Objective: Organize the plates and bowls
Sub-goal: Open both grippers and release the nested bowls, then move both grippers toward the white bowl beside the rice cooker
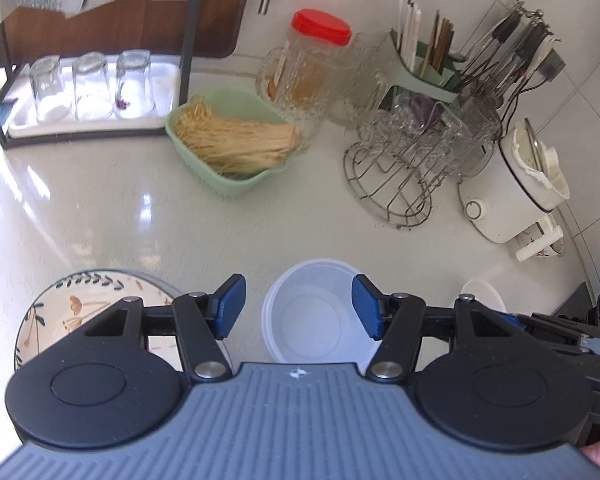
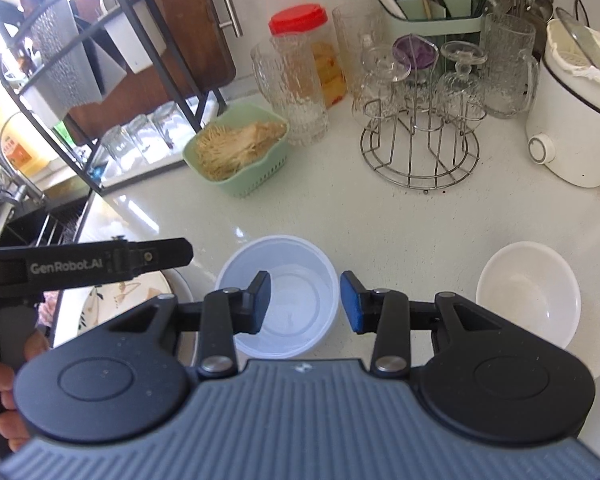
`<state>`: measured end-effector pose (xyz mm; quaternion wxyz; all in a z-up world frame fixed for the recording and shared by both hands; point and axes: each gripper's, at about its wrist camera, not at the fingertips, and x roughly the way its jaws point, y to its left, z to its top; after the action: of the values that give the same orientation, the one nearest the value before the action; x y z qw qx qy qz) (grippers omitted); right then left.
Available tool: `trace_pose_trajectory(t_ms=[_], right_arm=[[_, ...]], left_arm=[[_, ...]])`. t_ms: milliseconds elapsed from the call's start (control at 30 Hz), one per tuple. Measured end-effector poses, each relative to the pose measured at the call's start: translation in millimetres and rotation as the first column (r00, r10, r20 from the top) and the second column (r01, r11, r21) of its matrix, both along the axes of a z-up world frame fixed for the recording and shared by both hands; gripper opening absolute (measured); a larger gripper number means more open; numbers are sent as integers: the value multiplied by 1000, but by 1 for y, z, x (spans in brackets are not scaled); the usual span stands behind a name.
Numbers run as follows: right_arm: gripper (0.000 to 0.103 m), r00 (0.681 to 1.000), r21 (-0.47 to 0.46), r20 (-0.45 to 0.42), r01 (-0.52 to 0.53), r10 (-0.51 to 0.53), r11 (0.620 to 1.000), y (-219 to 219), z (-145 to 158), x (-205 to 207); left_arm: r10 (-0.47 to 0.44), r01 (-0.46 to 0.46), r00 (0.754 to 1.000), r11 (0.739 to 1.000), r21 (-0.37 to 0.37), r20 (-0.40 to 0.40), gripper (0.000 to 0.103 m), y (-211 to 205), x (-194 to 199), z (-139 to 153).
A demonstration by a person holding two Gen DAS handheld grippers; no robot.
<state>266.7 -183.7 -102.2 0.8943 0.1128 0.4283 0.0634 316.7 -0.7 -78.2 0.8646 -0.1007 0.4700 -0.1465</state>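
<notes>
A translucent plastic bowl (image 1: 314, 312) stands on the counter just ahead of my open, empty left gripper (image 1: 299, 306). A floral plate (image 1: 72, 308) lies to its left, partly under the left finger. A small white bowl (image 1: 484, 294) sits to the right. In the right wrist view my right gripper (image 2: 305, 302) is open and empty above the plastic bowl (image 2: 292, 280); its right rim lies between the fingers. The white bowl (image 2: 530, 292) is to the right and the floral plate (image 2: 112, 298) to the left, under the other gripper's body.
A green basket of dry noodles (image 1: 228, 140), glass mugs and a red-lidded jar (image 1: 320, 76), a wire rack of glasses (image 1: 404, 160), a utensil holder (image 1: 424, 64) and a white cooker (image 1: 516, 188) line the back. A dish rack with upturned glasses (image 1: 88, 88) stands far left.
</notes>
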Motion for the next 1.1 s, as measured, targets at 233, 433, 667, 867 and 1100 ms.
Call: trace_pose_trajectory(t_ms=[233,433,667,867,1100], right_arm=[[41,999,-19,40,30,-29,999,-5,4,-9],[41,996,-19,64,62,-61,998,-10,6,-15],[41,991,-35,63,119,-116,992,-19,6,-19],[41,980,-29,91,183,-179,983,-31,9,-24],[41,951,-20,104,293,-290,956,-59,6,-38]], left_arm=[[-26,27,999,1000,-6,21,64,-7,-5,6],[-63,63,997,998,0,39,64,-14,-6,9],[-97,97,993,995,-5,65,64,-26,-3,11],[-148,149,987,989,-2,67,64,-40,1,12],[-252,251,967,968,29,41,64,-72,6,7]])
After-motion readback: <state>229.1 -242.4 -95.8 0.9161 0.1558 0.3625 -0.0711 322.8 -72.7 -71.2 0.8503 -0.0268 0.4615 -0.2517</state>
